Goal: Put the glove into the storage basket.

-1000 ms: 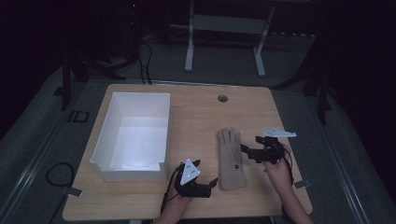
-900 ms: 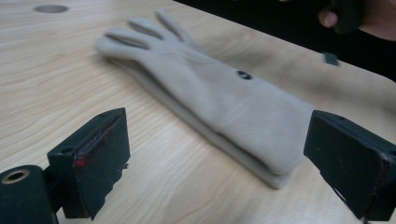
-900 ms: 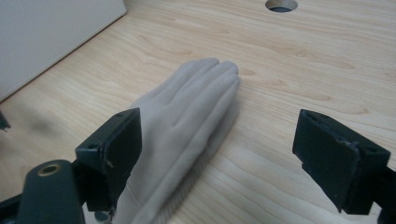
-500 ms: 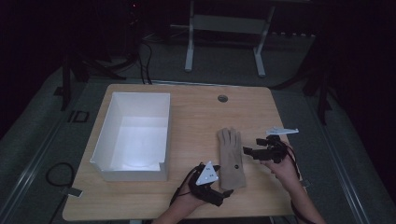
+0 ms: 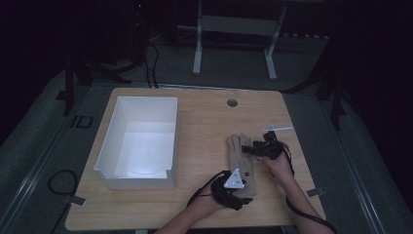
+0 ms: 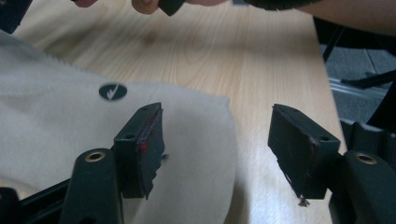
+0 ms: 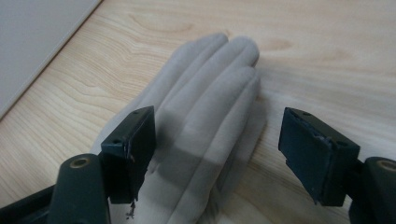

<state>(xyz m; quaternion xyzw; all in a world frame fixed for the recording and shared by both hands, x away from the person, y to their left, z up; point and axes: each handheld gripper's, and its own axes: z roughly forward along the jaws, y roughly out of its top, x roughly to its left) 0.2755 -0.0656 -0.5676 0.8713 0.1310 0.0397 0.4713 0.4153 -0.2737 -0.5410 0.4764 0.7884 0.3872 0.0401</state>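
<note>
Left fingers (image 6: 140, 144): spread, having just been closing; one finger sits over the cuff end of the glove, the other over bare wood, and neither pad presses the cloth.
Right fingers (image 7: 133, 149): spread, having just been closing a little; they straddle the glove, the glove's own finger ends pointing away between them, with no pinch on it.
Left gripper (image 5: 233, 187): at the near end of the glove, grey three-cornered plate on top, hand coming in from the bottom edge.
Right gripper (image 5: 263, 148): at the glove's far right side, just beside its finger end.
Glove (image 5: 242, 163): beige, lying flat on the worktop, lengthwise away from the person, cuff nearest; a small dark round mark shows on the cloth near the cuff.
Worktop (image 5: 204, 122): light wood.
White box (image 5: 124, 176): open-topped, on the worktop's left half, well apart from the glove.
</note>
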